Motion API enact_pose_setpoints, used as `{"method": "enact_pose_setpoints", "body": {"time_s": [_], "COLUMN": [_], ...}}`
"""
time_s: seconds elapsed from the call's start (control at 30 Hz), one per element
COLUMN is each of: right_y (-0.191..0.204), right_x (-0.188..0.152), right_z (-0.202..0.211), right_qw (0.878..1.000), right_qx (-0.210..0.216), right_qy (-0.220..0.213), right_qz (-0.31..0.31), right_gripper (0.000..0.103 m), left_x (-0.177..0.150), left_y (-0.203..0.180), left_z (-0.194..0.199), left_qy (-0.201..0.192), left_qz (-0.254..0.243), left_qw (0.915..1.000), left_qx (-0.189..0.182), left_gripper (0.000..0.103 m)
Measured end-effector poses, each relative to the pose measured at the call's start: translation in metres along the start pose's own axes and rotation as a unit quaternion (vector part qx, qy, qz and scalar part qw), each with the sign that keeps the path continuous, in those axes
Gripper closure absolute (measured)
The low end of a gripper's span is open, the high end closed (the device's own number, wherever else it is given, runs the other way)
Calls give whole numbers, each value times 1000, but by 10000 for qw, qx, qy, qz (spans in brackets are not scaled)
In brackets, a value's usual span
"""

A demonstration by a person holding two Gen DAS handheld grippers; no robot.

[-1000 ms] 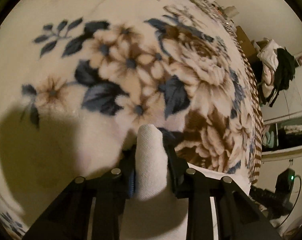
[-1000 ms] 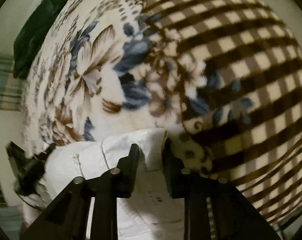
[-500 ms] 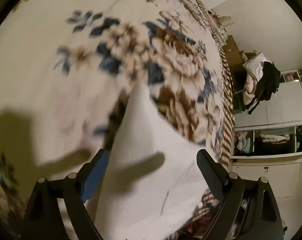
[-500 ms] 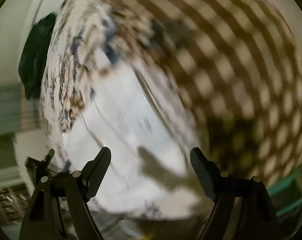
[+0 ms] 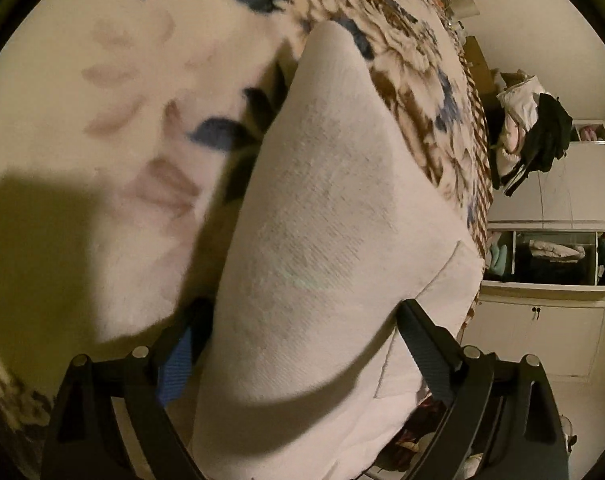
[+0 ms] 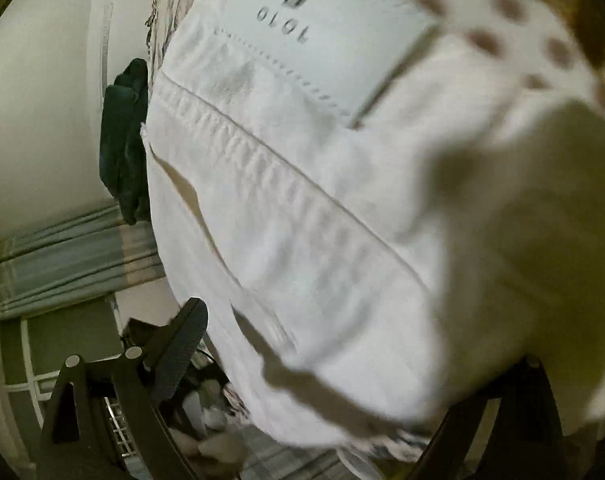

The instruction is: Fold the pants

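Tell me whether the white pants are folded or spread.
Folded: white pants lie doubled on the floral blanket, a rounded fold edge showing.

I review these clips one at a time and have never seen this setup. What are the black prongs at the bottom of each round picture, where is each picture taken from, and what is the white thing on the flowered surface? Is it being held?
There is no robot here: a person holds a two-finger gripper in each hand, and a fisheye camera on each one looks forward along its fingers. The black prongs are those fingers.

One picture is from the left gripper, the other from the right gripper. Both look down at white pants, folded and lying on a flowered blanket. The right view shows a stitched seam and a label printed with characters.

Nothing is held. Both grippers' jaws are opening, with the fabric lying between the fingers but not pinched. Behind, a cupboard and a heap of clothes show.
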State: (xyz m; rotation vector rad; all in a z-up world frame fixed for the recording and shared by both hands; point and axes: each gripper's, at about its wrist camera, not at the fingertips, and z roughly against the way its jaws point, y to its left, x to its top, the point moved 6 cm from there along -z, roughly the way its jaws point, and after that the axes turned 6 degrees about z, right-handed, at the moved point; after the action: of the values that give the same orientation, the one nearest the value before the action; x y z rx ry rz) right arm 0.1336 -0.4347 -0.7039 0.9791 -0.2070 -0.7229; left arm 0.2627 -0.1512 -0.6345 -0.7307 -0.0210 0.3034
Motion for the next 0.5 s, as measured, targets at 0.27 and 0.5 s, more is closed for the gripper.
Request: {"method": "enact_pose_setpoints", "body": {"time_s": [0.27, 0.5], "right_y": [6, 51], "right_x": [-9, -19], "right_z": [11, 29], "right_qw": [9985, 9929], "right_qx": [-395, -818], "right_qy": [-354, -453], "right_qz": [137, 735], "right_gripper": [64, 74], "left_x": [3, -7], "left_y": [-7, -31], "left_z": [4, 47], "left_qy": [-135, -621], "left_qz": [149, -108], "left_qw": [9995, 9976], "left_qx": [-252, -302], "left_gripper": [40, 65]}}
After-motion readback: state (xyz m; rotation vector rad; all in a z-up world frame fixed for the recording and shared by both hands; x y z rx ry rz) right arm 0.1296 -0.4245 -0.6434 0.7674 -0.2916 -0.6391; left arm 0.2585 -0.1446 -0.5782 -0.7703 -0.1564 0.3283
